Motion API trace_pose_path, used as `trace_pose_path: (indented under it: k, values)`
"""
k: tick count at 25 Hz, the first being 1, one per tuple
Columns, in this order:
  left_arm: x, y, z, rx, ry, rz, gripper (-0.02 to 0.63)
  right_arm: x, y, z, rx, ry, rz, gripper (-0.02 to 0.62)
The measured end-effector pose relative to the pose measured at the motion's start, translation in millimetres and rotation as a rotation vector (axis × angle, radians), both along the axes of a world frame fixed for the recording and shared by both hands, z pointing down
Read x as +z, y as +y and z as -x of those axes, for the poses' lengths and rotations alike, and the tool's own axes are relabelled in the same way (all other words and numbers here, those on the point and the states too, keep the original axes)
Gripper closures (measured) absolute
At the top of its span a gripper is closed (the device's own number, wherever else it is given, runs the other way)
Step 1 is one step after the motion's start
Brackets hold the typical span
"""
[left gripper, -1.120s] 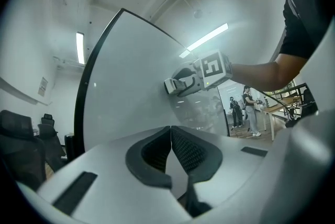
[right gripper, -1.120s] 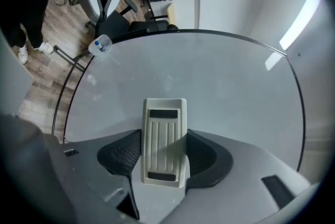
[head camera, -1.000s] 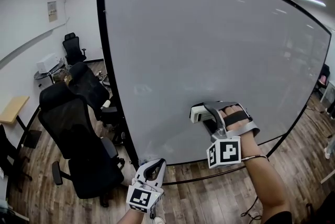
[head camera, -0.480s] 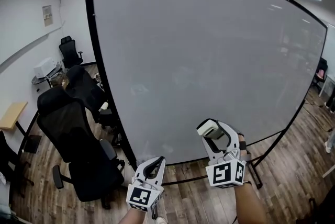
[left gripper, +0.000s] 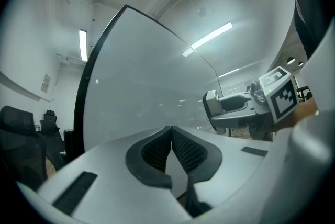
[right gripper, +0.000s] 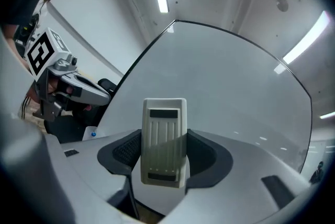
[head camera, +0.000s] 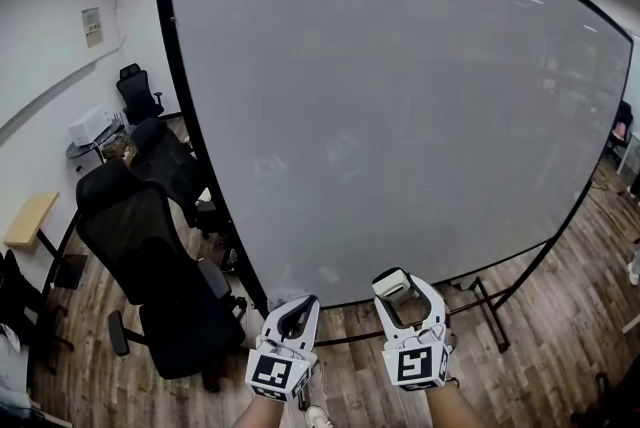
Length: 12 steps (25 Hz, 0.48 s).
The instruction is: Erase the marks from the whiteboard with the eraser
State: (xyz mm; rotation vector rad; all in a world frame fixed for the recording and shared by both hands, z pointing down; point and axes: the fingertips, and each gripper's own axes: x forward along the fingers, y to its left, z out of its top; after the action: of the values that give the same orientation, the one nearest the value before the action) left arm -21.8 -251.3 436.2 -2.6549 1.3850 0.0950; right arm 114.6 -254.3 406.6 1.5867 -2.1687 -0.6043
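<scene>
A large black-framed whiteboard (head camera: pixel 400 96) on a wheeled stand fills the head view; its surface looks clean, with only faint smudges. My right gripper (head camera: pixel 396 292) is low in front of the board's bottom edge, shut on a white ribbed eraser (right gripper: pixel 164 142), also seen as the eraser (head camera: pixel 392 284) in the head view, held off the board. My left gripper (head camera: pixel 299 309) hangs beside it at the lower left, shut with nothing between its pads (left gripper: pixel 157 150). The whiteboard (left gripper: pixel 141 97) and the right gripper (left gripper: pixel 246 105) show in the left gripper view.
Black office chairs (head camera: pixel 150 266) stand left of the board, with another chair (head camera: pixel 135 88) further back. A small wooden table (head camera: pixel 28 219) sits at the far left. The board's stand feet (head camera: pixel 490 311) reach onto the wooden floor (head camera: pixel 560 336).
My right gripper has come down off the board's surface with the eraser and drawn back toward me, now level with the left gripper. The left gripper has barely moved.
</scene>
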Motion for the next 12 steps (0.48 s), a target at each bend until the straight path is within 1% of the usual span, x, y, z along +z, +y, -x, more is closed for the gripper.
trace_pose_path:
  k: [3,7,10,12]
  values:
    - [1.8,2.3,-1.0,0.006,0.001,-0.001,0.584,22.4,6.7,7.3,-0.006,-0.054,0.008,0.319]
    - [3.1,3.0,3.0,0.0,-0.003,0.0,0.584,42.9,14.9,12.4,-0.009,-0.155,0.037,0.319]
    - [11.5,5.7,8.6,-0.009,0.001,0.026,0.584,51.4,22.3,10.1,-0.009,-0.23,0.058,0.319]
    - [19.5,7.3,10.6,-0.01,0.003,0.045,0.584,59.4,24.8,9.1,-0.01,-0.261,0.08,0.319]
